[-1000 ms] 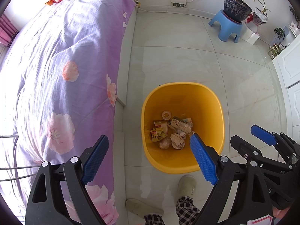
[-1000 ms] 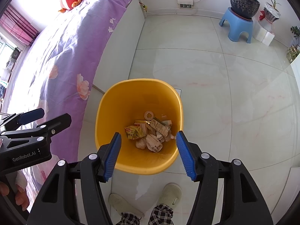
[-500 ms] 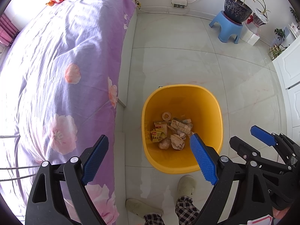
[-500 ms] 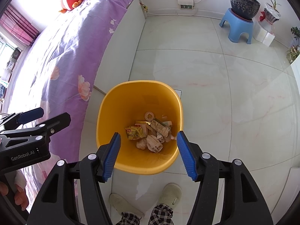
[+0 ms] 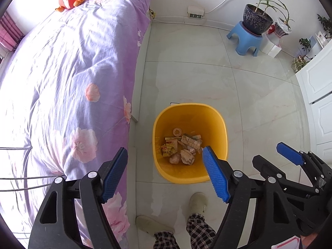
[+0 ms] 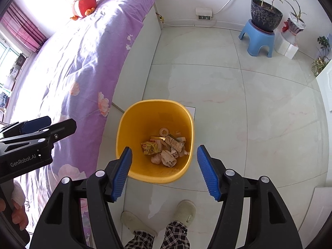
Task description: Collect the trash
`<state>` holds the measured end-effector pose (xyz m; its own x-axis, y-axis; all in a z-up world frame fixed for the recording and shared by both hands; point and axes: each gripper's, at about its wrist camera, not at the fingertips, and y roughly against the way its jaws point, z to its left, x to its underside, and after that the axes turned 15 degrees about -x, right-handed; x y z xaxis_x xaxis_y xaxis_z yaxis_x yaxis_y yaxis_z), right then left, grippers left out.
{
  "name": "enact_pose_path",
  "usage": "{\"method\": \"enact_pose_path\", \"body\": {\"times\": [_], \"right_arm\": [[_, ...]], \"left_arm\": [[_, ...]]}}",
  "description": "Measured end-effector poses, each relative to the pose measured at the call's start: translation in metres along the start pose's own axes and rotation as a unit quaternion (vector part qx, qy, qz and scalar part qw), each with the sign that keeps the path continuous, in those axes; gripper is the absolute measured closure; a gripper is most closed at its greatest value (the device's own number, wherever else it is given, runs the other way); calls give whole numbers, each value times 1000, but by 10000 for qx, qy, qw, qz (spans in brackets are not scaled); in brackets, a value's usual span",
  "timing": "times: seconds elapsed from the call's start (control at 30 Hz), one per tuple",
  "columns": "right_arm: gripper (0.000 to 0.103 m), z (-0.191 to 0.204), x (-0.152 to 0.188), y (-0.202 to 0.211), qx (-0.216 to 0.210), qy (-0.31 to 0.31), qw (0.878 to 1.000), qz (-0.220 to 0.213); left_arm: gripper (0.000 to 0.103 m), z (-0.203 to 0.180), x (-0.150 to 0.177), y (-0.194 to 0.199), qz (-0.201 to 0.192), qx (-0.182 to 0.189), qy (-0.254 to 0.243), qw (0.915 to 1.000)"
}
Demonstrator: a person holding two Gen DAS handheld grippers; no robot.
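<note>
**Both grippers empty above the yellow bin**

Left wrist view: the left gripper points steeply down at the tiled floor. Its jaws are closing with nothing between them. Below stands the yellow bin, just beside the bed. The trash lies at its bottom: crumpled wrappers, a yellow packet and what may be a small ring-shaped lid, too small to name surely. The right gripper shows at the right edge.

Right wrist view: the right gripper hangs over the same bin, jaws opening and bare. The trash sits inside. The person's slippers stand just short of the bin, and a blue stool carries a potted plant well apart.
</note>
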<state>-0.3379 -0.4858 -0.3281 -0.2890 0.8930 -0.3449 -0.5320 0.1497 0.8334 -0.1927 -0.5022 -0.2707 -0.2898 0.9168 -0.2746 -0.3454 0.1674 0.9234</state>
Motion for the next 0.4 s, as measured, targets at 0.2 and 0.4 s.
{"method": "enact_pose_path", "body": {"times": [0.2,0.4], "right_arm": [[31,17,-6,52,-13,143,9998,-169],[9,47,-10,103,-14,650,9970,-416]], "left_arm": [[10,12,-3,53,-194,-97,159,9996],[5,50,0,112,-486,-213,571,9970]]}}
